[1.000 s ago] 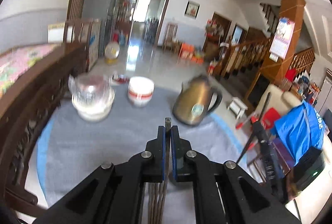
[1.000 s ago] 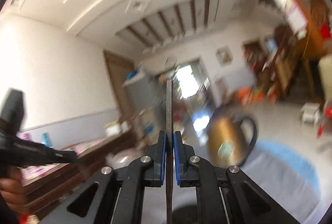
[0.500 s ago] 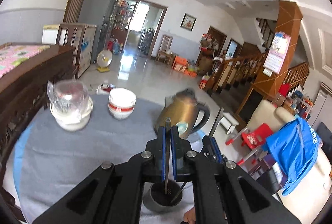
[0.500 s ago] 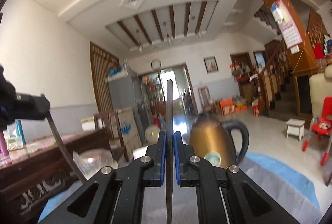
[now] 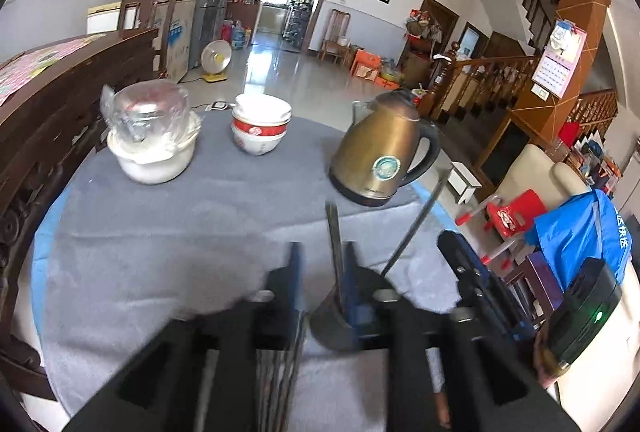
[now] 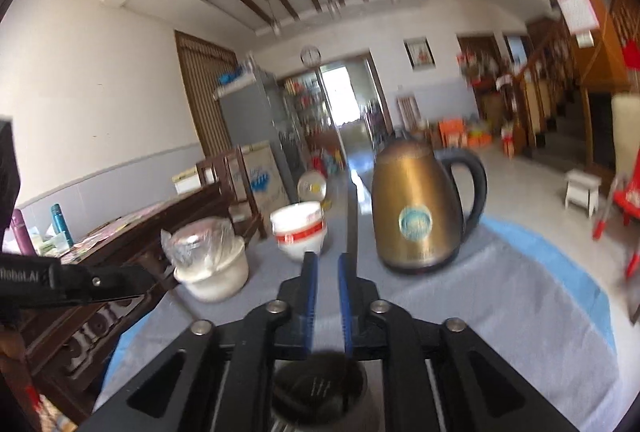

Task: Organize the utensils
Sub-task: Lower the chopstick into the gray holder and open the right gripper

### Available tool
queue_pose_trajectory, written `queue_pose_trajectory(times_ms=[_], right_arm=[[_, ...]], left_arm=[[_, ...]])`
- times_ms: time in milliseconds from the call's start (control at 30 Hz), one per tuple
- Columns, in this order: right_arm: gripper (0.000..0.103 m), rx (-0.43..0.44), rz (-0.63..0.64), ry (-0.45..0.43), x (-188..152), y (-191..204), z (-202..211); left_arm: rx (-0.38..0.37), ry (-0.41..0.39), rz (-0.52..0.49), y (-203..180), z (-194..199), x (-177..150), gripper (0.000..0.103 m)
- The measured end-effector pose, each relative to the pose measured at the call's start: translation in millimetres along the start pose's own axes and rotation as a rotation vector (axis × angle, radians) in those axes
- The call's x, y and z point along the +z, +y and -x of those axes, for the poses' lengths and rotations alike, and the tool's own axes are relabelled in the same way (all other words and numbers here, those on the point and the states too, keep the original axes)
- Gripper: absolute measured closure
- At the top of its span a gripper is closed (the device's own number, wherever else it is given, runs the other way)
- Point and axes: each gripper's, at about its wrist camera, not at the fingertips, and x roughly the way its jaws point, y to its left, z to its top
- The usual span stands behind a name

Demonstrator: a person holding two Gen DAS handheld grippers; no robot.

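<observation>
Left wrist view: my left tongs (image 5: 322, 284) have just been opening, and a slim dark metal utensil handle (image 5: 335, 252) stands between the spread jaws, its lower end in the dark round metal holder cup (image 5: 332, 328) on the grey tablecloth (image 5: 160, 240).

Right wrist view: my right tongs (image 6: 328, 296) have also just been parting around a thin dark utensil (image 6: 353, 224) dropping into that same cup. Both pieces look delivered; whether more remain, I cannot tell.

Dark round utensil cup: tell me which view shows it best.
The right wrist view: the dark round utensil cup shows its open mouth below the gripper. The left wrist view shows only part of the cup's side, behind a finger.
</observation>
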Motion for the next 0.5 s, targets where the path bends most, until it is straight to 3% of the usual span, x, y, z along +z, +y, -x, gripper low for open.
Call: queue_pose_trajectory(times_ms=[33,67,100,267,400,500], right_arm=[[0.057,0.025,-0.029,0.006,-1,-5,7],[0.033,0.036,-0.046,-0.005,-3,-8,14],[0.028,0.054,-0.071,-0.044,-5,-13,27],[0.028,0.06,-0.106,-0.103,-10,-22,70],[0.03,0.117,-0.162,-0.044,-33,-31,83],[0.035,0.127,-0.111,0.024,-55,-25,77]], left_arm=[[0.005,-0.019,0.004,6,6,-3,0.056],[0.02,-0.043,0.003,13,13,-6,0.052],[0.037,-0.055,0.0,17,18,-9,0.051],[0.137,-0.026,0.006,53,23,-36,0.05],[0.195,0.053,0.049,77,11,-70,0.05],[0.256,0.095,0.03,83,-1,-102,0.05]])
